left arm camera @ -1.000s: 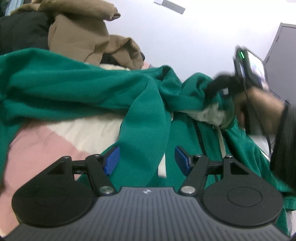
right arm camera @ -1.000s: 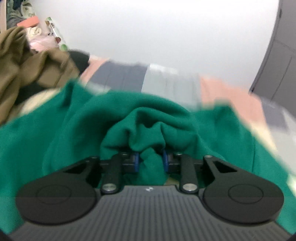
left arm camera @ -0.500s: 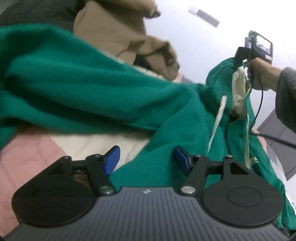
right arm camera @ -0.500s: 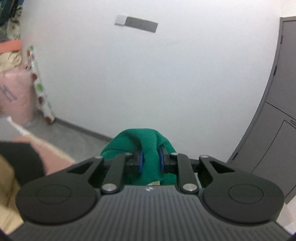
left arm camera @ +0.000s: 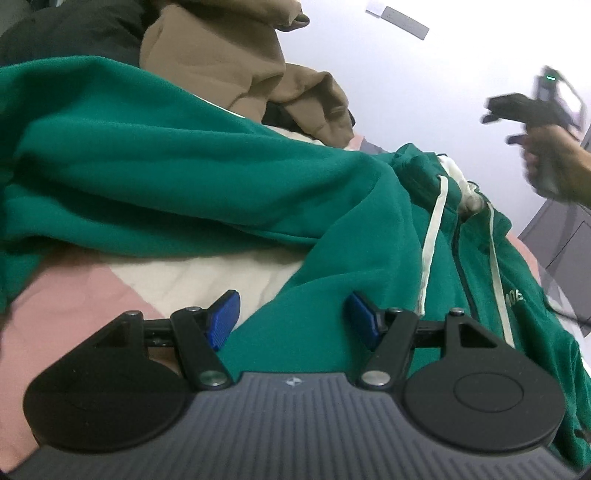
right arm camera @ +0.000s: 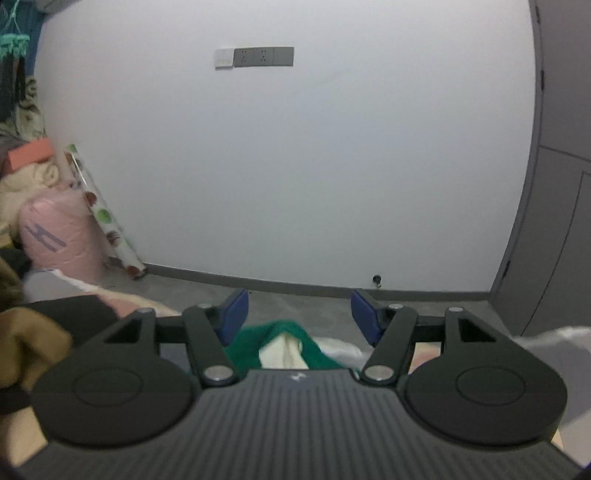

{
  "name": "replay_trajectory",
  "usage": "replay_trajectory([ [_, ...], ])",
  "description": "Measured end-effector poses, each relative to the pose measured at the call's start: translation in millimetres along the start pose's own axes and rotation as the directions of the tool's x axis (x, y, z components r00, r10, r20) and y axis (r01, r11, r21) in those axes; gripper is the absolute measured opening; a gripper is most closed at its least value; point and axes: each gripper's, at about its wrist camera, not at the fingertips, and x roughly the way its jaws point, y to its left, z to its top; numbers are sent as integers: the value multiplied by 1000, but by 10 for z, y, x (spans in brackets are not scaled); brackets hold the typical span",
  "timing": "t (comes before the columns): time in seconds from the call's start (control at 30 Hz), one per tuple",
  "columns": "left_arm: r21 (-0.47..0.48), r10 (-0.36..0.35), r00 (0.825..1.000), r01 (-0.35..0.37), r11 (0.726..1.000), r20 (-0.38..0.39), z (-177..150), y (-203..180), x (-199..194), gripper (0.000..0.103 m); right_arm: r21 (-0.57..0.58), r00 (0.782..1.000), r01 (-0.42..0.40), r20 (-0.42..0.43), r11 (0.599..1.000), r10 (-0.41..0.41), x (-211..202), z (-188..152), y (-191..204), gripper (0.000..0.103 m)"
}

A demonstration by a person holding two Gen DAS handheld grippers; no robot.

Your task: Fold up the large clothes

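A green zip hoodie [left arm camera: 192, 177] with cream drawstrings [left arm camera: 430, 243] lies spread on the pink and cream bedding [left arm camera: 74, 302]. My left gripper [left arm camera: 291, 317] is open just above its lower front, with green cloth between the blue pads but not pinched. My right gripper [right arm camera: 297, 315] is open and empty, raised and pointing at the wall; it also shows in the left wrist view [left arm camera: 532, 110] above the hood. Below it the hood [right arm camera: 291, 343] with its cream lining lies on the bed.
A tan garment [left arm camera: 240, 62] and a black one [left arm camera: 70, 33] are piled at the back of the bed. A pink bundle [right arm camera: 59, 232] and a patterned roll [right arm camera: 107, 221] lean on the white wall. A grey wardrobe [right arm camera: 557, 184] stands at the right.
My right gripper has opened and let go of the hood, which dropped onto the bed. The left gripper has stayed open over the hoodie's front.
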Motion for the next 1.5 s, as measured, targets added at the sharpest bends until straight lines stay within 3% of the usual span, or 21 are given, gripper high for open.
replay_trajectory([
  [0.2, 55, 24, 1000, -23, 998, -18, -82, -26, -189, 70, 54, 998, -14, -67, 998, 17, -863, -412, -306, 63],
  [0.5, 125, -9, 1000, 11, 992, -17, -235, -78, -596, 70, 166, 986, 20, -166, 986, 8, -2275, -1419, -753, 63],
  [0.6, 141, -1, 999, 5, 990, -32, -268, -90, -721, 70, 214, 977, 42, -212, 976, 5, -2710, -1780, -935, 63],
  [0.73, 163, 18, 998, -9, 987, -53, -315, -112, -862, 70, 232, 949, 110, -315, 966, -33, -3193, -2264, -1199, 63],
  [0.83, 193, 51, 997, -39, 980, -56, -353, -119, -998, 70, 302, 939, 160, -340, 940, -51, -3626, -2566, -1516, 63],
  [0.97, 215, 90, 995, -77, 974, -47, -375, -107, -1233, 70, 344, 924, 203, -378, 917, -63, -3890, -2682, -1796, 63],
  [1.03, 223, 118, 992, -106, 969, -43, -374, -102, -1334, 70, 413, 928, 196, -372, 889, -32, -4004, -2769, -1925, 64],
  [1.13, 197, 150, 987, -138, 971, -49, -347, -47, -1478, 70, 459, 914, 174, -405, 871, 31, -4003, -2887, -1968, 64],
  [1.27, 151, 182, 981, -170, 974, -66, -367, 61, -1620, 70, 436, 894, 94, -433, 895, 117, -3943, -2969, -1862, 64],
  [1.33, 136, 194, 977, -181, 974, -85, -393, 100, -1666, 70, 400, 893, 78, -434, 913, 114, -3969, -2978, -1805, 64],
  [1.47, 103, 193, 972, -180, 978, -134, -435, 161, -1693, 70, 268, 870, 74, -488, 960, 70, -3853, -3084, -1603, 63],
  [1.5, 101, 195, 970, -181, 978, -143, -449, 163, -1687, 70, 237, 864, 69, -499, 969, 60, -3823, -3110, -1558, 57],
])
